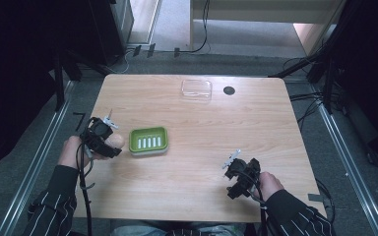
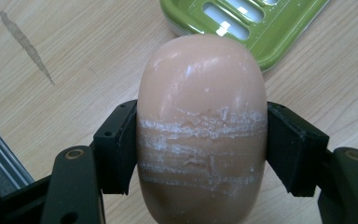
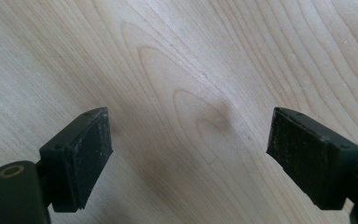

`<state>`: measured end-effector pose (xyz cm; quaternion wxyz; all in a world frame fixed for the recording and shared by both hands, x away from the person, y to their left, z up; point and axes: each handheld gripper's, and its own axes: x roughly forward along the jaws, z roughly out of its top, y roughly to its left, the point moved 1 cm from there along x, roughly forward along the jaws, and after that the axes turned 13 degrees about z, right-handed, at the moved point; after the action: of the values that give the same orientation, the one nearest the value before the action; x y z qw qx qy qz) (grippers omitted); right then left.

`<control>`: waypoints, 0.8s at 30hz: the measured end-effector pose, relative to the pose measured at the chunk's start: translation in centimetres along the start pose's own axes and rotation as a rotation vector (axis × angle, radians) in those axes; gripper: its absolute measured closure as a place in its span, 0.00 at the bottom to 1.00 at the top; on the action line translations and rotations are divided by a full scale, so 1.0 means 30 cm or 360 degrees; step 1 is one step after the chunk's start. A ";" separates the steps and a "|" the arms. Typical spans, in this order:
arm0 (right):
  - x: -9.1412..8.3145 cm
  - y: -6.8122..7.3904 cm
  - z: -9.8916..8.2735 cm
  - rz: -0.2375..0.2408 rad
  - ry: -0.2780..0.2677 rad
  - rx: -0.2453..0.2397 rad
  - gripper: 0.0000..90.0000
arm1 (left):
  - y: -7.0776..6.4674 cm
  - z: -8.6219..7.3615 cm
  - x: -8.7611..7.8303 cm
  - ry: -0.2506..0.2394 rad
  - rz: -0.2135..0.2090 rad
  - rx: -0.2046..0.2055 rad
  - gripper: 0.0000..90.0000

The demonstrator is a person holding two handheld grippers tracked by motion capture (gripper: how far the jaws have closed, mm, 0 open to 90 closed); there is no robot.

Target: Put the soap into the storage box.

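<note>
Scuffed oval soap [image 2: 202,126] between black pads [image 2: 117,147]

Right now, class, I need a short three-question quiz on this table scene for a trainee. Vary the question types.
1. True or false: the left gripper is shut on the soap bar.
2. What lies beside the held soap bar? A) green soap dish B) clear plastic lid C) a black disc
3. Fill in: the right gripper is ____ above bare table.

Key: 1 true, both pads press its sides. 2 A; the lid and disc lie at the far edge. 3 open, nothing between its jaws.
</note>
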<state>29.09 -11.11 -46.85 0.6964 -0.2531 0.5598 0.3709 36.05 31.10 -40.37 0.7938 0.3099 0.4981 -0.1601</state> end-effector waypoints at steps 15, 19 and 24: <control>0.000 0.001 0.001 -0.0005 0.0003 0.0002 0.16 | -0.002 0.052 0.000 -0.0035 -0.0013 0.0062 0.37; 0.002 0.000 0.001 -0.0005 0.0001 0.0000 0.16 | -0.004 0.070 -0.004 -0.0057 -0.0015 0.0082 0.37; 0.002 0.000 0.001 -0.0006 0.0003 0.0002 0.16 | -0.008 0.092 -0.005 -0.0075 -0.0026 0.0099 0.37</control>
<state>29.11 -11.07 -46.89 0.6968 -0.2540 0.5602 0.3691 37.75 29.12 -39.44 0.7939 0.3266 0.4766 -0.1893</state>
